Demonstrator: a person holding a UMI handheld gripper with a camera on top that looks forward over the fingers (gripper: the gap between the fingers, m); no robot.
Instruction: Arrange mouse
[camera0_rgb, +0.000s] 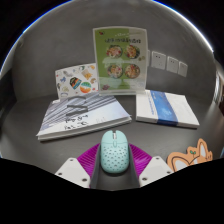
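A mint-green mouse (113, 152) with a perforated shell lies lengthwise between my two fingers, its nose pointing away from me. My gripper (114, 162) is shut on the mouse, with the magenta pads (88, 158) pressing against both of its sides. The mouse is over the grey table (130, 128), just in front of the books. I cannot tell whether it rests on the table or is lifted off it.
A white booklet (75, 118) lies ahead on the left and a blue-edged booklet (168, 108) on the right. A green food poster (122, 58) and a colourful card (78, 80) lean on the wall, near sockets (172, 65). An orange cartoon mat (190, 157) lies beside the right finger.
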